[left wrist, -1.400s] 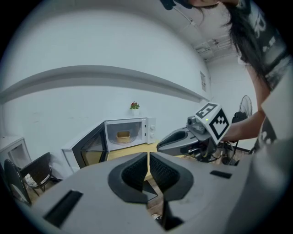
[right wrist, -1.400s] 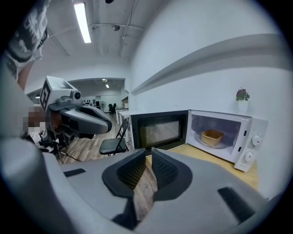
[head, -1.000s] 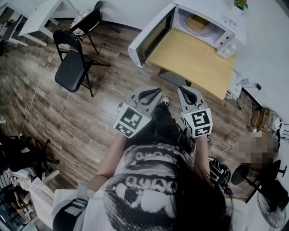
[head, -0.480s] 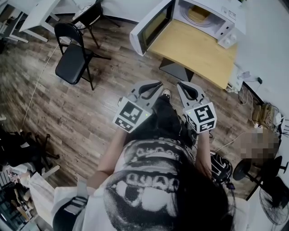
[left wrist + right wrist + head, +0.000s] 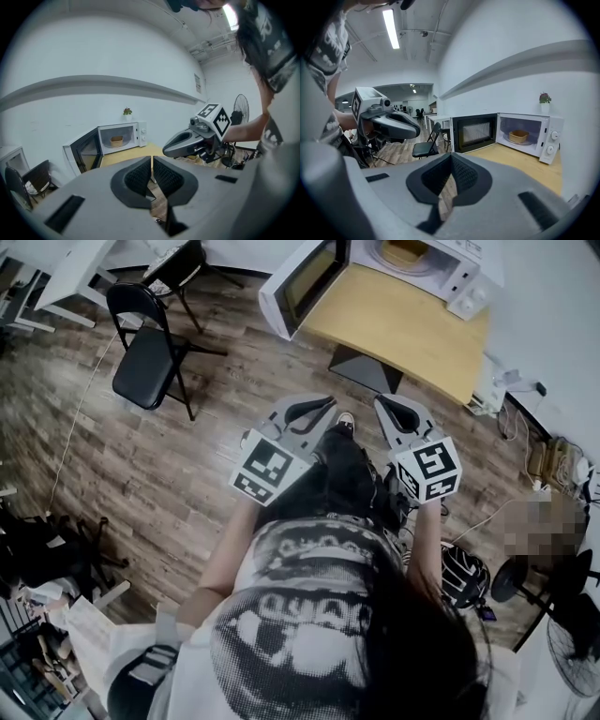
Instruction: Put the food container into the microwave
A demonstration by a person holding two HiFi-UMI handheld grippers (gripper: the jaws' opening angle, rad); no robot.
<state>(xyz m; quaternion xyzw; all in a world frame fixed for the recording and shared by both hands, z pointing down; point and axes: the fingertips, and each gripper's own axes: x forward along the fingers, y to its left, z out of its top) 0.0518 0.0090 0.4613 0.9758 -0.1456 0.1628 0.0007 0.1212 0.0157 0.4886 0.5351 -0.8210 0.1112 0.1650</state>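
We face a wooden table [image 5: 403, 329] in a white-walled room, both tools closed and empty.

Dark plank floor [image 5: 187, 465], with a black folding chair [image 5: 145, 357] to the left. The white microwave [image 5: 551, 140] stands on the table with its door open. The food container [image 5: 518, 136], a low tan tub, sits inside it. Our left gripper [image 5: 152, 165] and right gripper [image 5: 451, 165] have their jaws together, holding nothing.

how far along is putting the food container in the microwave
Done: the food container sits inside the microwave.
In hand: nothing. The left hand-held gripper and right hand-held gripper are both shut and empty, held back from the table.
Left: probably only the door, which stands open, if closing it counts.
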